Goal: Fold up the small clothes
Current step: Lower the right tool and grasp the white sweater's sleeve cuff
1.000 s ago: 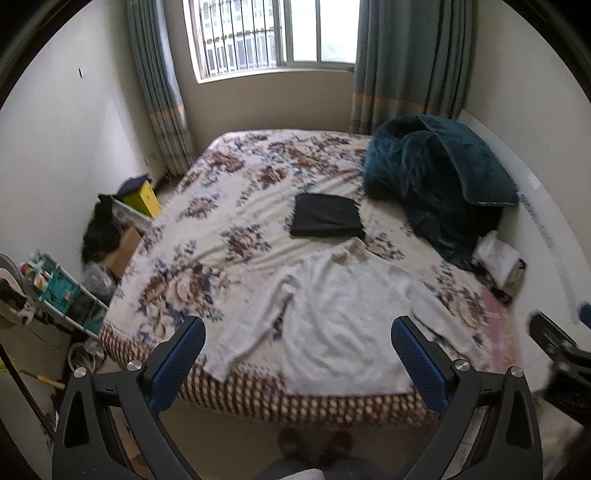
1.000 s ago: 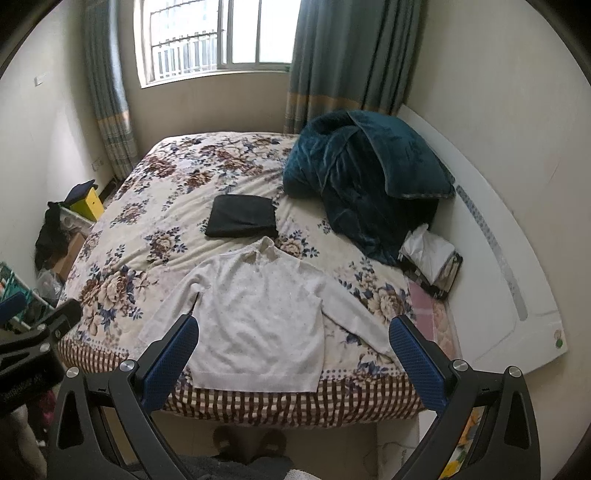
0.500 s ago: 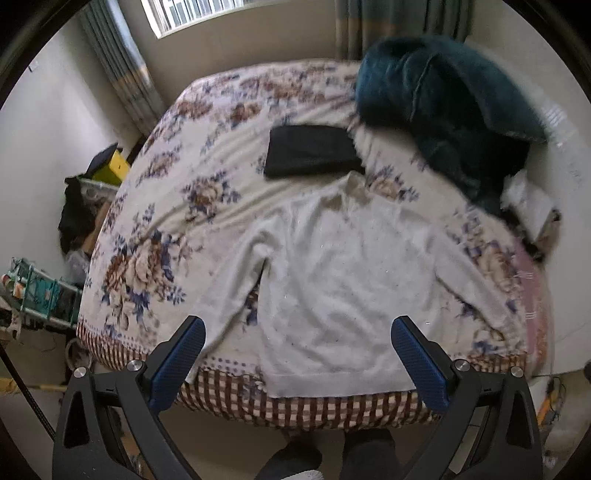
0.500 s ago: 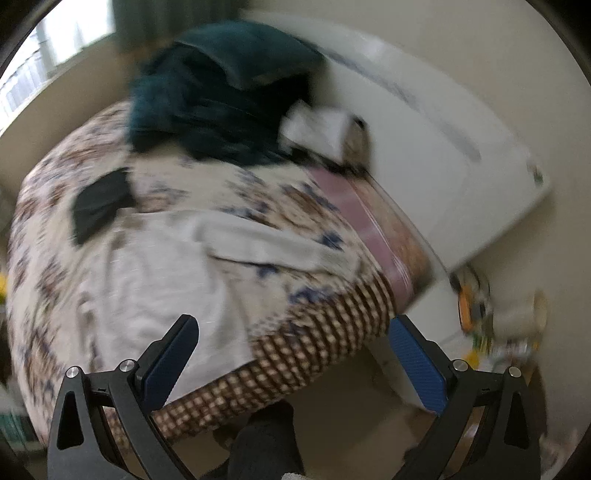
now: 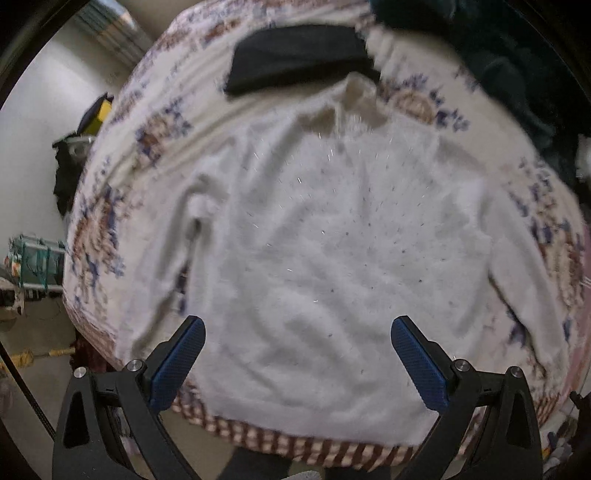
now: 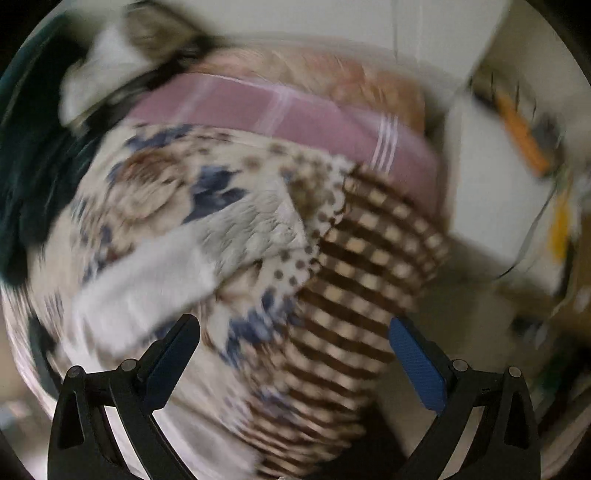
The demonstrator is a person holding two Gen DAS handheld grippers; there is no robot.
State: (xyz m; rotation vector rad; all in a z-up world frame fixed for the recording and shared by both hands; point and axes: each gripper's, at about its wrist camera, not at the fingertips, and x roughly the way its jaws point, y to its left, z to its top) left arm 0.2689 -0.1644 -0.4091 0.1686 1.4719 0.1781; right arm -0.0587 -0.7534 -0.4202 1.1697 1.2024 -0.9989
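While both claws gape, the sweater (image 5: 332,251) lies flat, collar pointing away.

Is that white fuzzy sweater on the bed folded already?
No, spread flat: the white fuzzy sweater lies open, both sleeves stretched outward.

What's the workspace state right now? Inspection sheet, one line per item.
Surface: bed with a floral cover, checked border along the near edge.
Job's things: white sweater lies flat, front up, sleeves spread, hem at the bed's near edge; one cuff lies near the bed corner. Folded black garment lies just beyond the collar.
Clutter: dark teal quilt bunched at the far right of the bed; pink checked cloth beyond the corner.
Grippers: left gripper jaws wide apart, empty, above the sweater's hem; right gripper jaws wide apart, empty, above the bed corner.
Cables: nothing seen clearly; right view is blurred.
Surroundings: curtain, floor items left of the bed.
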